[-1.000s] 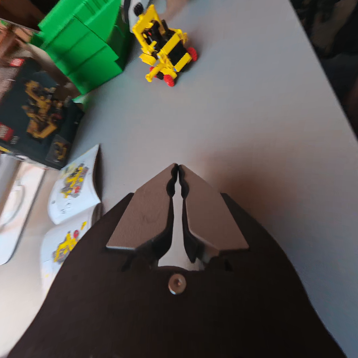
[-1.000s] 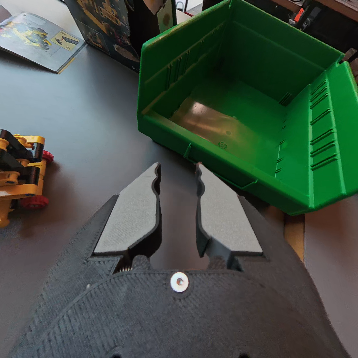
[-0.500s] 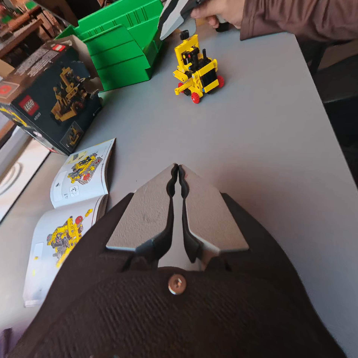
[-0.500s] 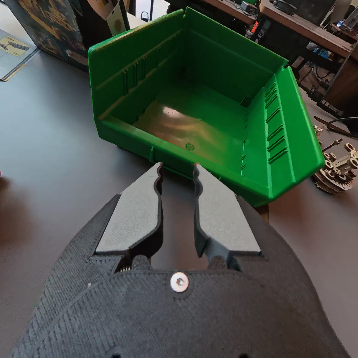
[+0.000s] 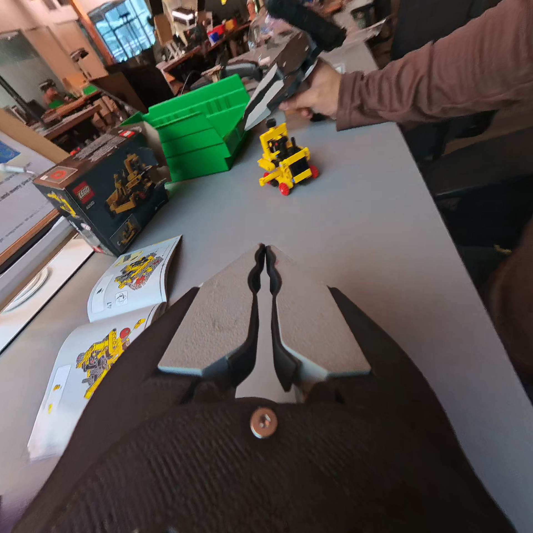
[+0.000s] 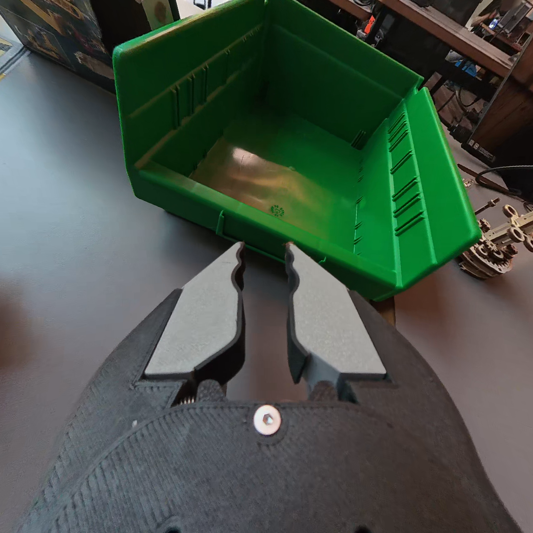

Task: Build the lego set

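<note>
A yellow and black lego vehicle (image 5: 285,161) with red wheels stands on the grey table (image 5: 360,259), far ahead of my left gripper (image 5: 265,247). My left gripper is shut and empty, held above the table. My right gripper (image 6: 265,245) is open and empty, just in front of the empty green bin (image 6: 288,161). In the left wrist view the right gripper (image 5: 253,115) shows held in a hand above the bin (image 5: 199,138), behind the vehicle. The vehicle is out of the right wrist view.
The dark lego box (image 5: 106,187) stands left of the bin. An open instruction booklet (image 5: 115,311) lies at the left. A small mechanical model with gears (image 6: 501,245) sits right of the bin. The table's right edge (image 5: 450,253) runs near a person's sleeve (image 5: 432,75). Spacing between my two grippers at the tips: around 40 centimetres.
My left gripper has tilted up and pulled back, so the vehicle, bin and room show farther off. My right gripper has swung right off the vehicle, toward the bin front. Both jaws stayed as they were.
</note>
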`<act>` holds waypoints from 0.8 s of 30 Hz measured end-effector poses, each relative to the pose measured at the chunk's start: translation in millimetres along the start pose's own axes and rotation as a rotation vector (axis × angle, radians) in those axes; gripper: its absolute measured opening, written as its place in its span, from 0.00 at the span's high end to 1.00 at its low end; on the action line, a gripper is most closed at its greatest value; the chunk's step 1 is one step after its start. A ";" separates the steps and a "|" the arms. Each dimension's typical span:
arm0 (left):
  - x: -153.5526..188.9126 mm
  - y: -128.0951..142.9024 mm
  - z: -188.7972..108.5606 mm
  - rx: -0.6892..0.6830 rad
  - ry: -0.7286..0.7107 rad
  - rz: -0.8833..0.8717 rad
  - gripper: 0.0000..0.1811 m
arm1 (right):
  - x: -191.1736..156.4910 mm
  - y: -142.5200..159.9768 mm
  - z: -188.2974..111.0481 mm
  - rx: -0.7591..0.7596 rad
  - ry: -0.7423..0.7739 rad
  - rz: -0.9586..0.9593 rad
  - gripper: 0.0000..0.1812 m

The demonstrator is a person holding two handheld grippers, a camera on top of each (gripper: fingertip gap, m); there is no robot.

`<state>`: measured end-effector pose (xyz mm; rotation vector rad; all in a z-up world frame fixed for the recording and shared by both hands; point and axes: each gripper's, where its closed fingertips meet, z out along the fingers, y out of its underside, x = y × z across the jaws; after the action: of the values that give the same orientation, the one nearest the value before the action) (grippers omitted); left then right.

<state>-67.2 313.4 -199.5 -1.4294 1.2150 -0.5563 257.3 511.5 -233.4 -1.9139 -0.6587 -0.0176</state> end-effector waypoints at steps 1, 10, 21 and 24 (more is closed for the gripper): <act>0.1 -2.3 -3.3 0.018 0.000 -0.023 1.00 | 1.5 1.0 0.5 -0.006 0.007 -0.001 0.88; 21.9 -8.6 -14.3 0.044 0.044 -0.040 1.00 | 22.2 -2.2 -1.6 0.031 0.086 0.046 0.95; 33.6 -0.4 -5.6 -0.031 0.084 0.026 1.00 | 16.9 -14.5 -16.4 0.126 0.065 0.109 0.86; 36.1 -1.9 -6.8 -0.019 0.089 0.044 1.00 | 16.1 -17.0 -19.7 0.146 0.062 0.137 0.86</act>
<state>-59.5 278.1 -206.4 -1.4029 1.3220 -0.5841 268.9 506.5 -205.5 -1.8058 -0.4735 0.0562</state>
